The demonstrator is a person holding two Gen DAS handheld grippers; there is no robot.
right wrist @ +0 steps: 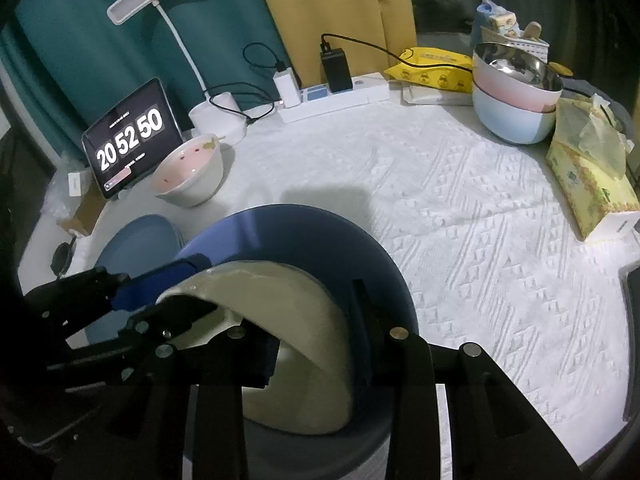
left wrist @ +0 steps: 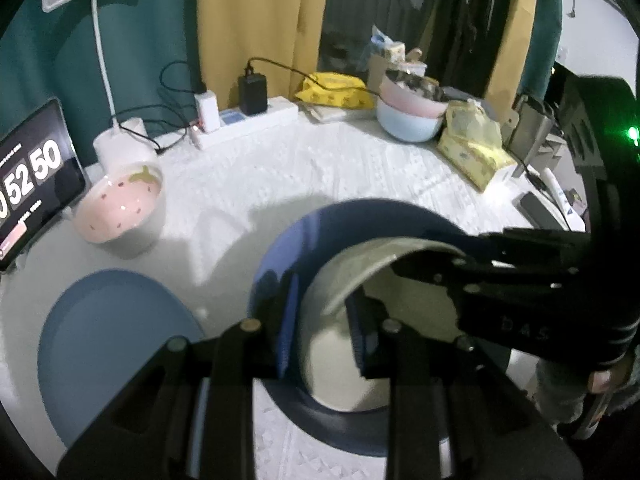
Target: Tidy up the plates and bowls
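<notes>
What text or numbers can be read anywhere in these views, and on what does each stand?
"20 52 50": large white clock digits on the tablet screen.
"D A S": faint raised letters on the right hand-held gripper, partly hidden.
Small lines above and below the clock digits: too small to read.
Print on the yellow wipes pack and tissue pack: blurred, unreadable.

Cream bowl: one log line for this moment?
cream bowl: tilted inside dark blue bowl | left tongs: clamped on its rim | right tongs: straddle its wall, grip unclear
</notes>
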